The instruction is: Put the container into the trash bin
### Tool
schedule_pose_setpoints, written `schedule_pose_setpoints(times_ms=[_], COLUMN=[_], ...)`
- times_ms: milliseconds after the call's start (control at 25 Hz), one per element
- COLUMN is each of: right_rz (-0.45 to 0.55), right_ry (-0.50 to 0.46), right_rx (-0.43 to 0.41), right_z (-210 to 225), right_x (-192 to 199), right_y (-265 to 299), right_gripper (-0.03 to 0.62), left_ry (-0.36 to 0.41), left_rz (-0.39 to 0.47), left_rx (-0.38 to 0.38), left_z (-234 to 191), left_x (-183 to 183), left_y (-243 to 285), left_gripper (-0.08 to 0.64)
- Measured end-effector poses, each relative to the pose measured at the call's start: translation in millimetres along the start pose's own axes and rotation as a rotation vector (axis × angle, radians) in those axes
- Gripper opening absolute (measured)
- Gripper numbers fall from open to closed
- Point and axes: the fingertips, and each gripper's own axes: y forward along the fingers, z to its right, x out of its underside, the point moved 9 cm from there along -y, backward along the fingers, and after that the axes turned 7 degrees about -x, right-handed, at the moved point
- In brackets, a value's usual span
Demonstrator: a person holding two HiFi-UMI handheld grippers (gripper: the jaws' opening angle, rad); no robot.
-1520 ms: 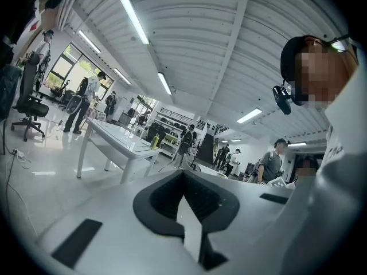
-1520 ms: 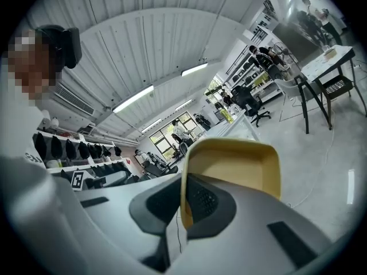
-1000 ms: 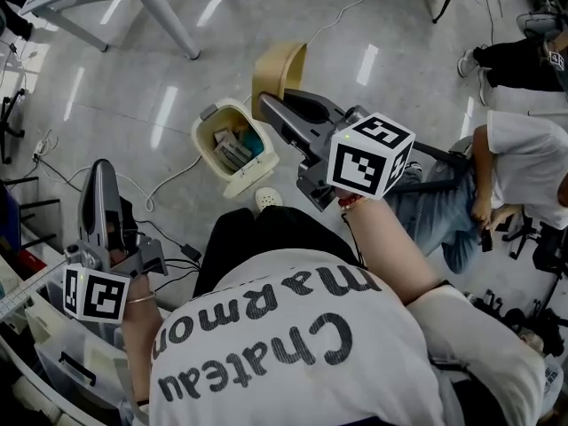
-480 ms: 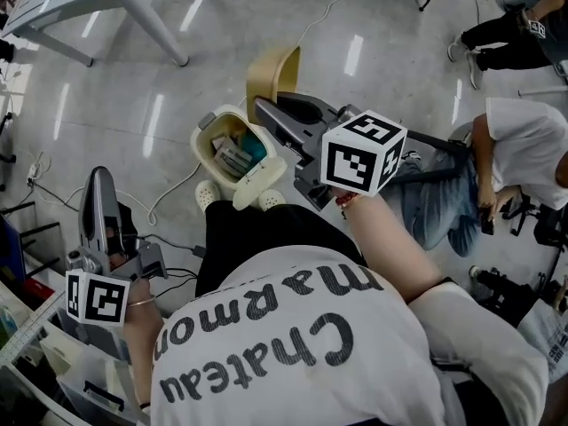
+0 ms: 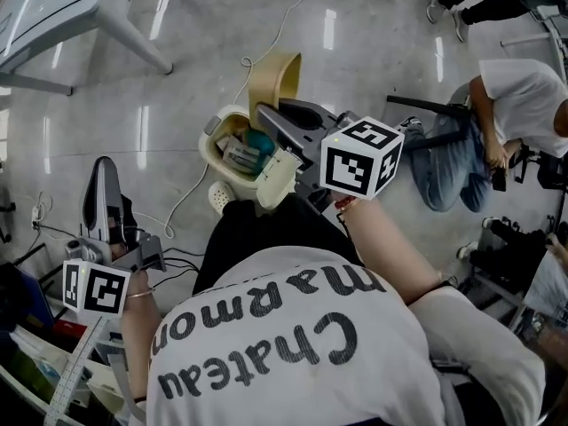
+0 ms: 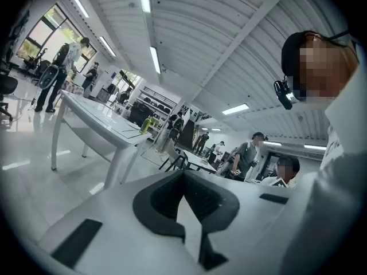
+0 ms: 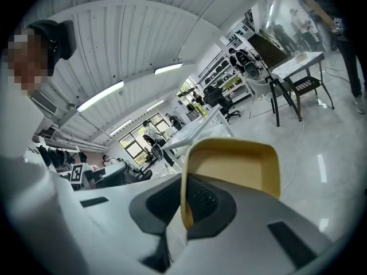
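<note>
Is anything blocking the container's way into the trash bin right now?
Nothing visible does. The right claw holds the container close by the trash bin, whose lid is flipped open. The mouth is exposed, though rubbish already lies inside.

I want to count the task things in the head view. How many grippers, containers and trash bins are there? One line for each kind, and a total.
Grippers: 2, the left gripper and the right gripper
Containers: 1, the tan container, held by the right gripper
Trash bins: 1, the cream trash bin, lid open
Total: 4
</note>
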Motion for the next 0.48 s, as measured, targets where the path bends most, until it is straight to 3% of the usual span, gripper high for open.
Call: schedule_pose_setpoints(times_ms=[200, 480], right_rz=[0.019, 0.009], right_ry=[0.049, 0.095], right_rx=[0.072, 0.129], right_z=[-5, -15], right_x=[21, 50], right_y=[24, 58], right_gripper=[0.032, 0.032], left_ry=[0.025, 0.008], left_rz=[-0.088, -0.127], left_rx=[0.092, 0.128], left_z=[-31, -74], left_x=[-6, -9], left_y=[20, 29], left_gripper=[0.021, 0.021])
